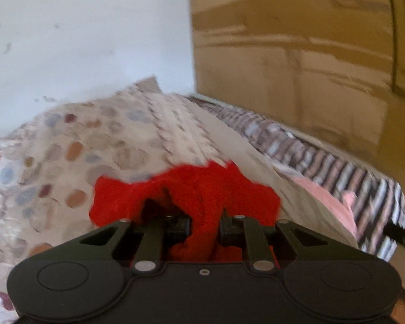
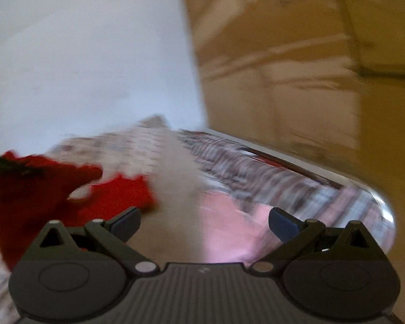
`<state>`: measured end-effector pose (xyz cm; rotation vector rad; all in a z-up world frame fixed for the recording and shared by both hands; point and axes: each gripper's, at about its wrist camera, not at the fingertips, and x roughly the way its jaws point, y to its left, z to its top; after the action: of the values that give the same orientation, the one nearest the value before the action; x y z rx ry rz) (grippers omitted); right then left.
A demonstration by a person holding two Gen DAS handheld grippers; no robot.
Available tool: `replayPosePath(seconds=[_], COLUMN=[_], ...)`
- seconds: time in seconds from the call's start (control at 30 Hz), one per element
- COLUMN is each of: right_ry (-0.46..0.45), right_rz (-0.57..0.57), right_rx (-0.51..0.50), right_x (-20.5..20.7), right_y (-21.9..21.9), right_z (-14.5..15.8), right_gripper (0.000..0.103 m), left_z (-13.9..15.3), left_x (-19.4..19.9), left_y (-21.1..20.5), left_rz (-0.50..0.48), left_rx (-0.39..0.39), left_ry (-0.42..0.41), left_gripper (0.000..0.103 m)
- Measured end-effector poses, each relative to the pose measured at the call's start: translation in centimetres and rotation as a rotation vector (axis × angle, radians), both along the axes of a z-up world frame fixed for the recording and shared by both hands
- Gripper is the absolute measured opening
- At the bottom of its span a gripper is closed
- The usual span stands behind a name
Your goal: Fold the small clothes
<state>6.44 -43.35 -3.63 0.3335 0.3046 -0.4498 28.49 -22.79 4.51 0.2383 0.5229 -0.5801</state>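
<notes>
My left gripper is shut on a red garment, which bunches up between the jaws and hangs above the bed. The same red garment shows at the left of the right wrist view, held up by the other gripper's dark tip. My right gripper is open and empty, its jaws wide apart, above a pink cloth lying on the bed. Both views are blurred by motion.
A bed with a spotted beige cover and a striped edge fills the lower half. A pink cloth lies near the striped edge. A brown wooden cupboard stands at the right, a white wall at the left.
</notes>
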Motion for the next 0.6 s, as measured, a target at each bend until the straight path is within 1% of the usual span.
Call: replayPosePath(seconds=[0.03,0.13,0.23,0.27,0.3,0.33,0.37,0.4,0.43,0.47,0.5,0.53,0.57,0.6], right_ry=[0.015,0.028,0.044,0.049,0.056,0.063,0.068,0.069,0.065,0.061,0.056,0.053,0.050,0.049], right_rz=[-0.020,-0.055,-0.060,-0.060,-0.060,-0.059,-0.056,-0.053,-0.048,-0.044,-0.038,-0.032,-0.025,-0.017], right_rx=[0.020,0.055,0.046,0.045,0.046,0.046,0.045,0.042,0.040,0.038,0.034,0.028,0.019,0.010], right_x=[-0.6,-1.5,-1.5,-1.2,-1.2,-0.8,-0.6,-0.5,-0.3,-0.2,-0.1,0.1,0.3,0.5], right_y=[-0.7,-1.4,-1.2,-1.2,-1.0,-0.9,-0.8,-0.6,-0.4,-0.3,-0.2,-0.1,0.1,0.2], right_z=[-0.4,-1.2,-1.5,-1.6,-1.5,-1.5,-1.5,-1.3,-1.0,-0.8,-0.5,-0.2,0.1,0.3], right_gripper=[0.103,0.103,0.103,0.103,0.103,0.103,0.103,0.103,0.103,0.103,0.103,0.103,0.103,0.103], left_z=[-0.7,-1.9,-1.9,-1.8,-1.5,-1.3,-1.0,-0.8,-0.6,-0.5,-0.4,-0.3,-0.2,-0.2], left_x=[-0.2,-1.4,-1.5,-1.5,-1.2,-1.2,-1.2,-1.4,-1.4,-1.6,-1.9,-2.1,-2.6,-3.0], left_y=[-0.3,-0.9,0.2,0.5,0.7,1.1,1.5,1.9,2.3,2.7,3.0,3.3,3.6,3.8], left_rz=[-0.004,-0.012,-0.020,-0.025,-0.026,-0.020,-0.017,-0.018,-0.023,-0.024,-0.024,-0.025,-0.029,-0.032], left_rx=[0.015,0.071,0.050,0.042,0.032,0.013,-0.010,-0.029,-0.050,-0.064,-0.073,-0.079,-0.081,-0.080], left_ry=[0.004,-0.036,-0.021,-0.008,0.003,0.015,0.028,0.040,0.055,0.065,0.071,0.071,0.066,0.057], left_gripper=[0.019,0.020,0.023,0.028,0.030,0.035,0.045,0.050,0.057,0.062,0.064,0.068,0.071,0.071])
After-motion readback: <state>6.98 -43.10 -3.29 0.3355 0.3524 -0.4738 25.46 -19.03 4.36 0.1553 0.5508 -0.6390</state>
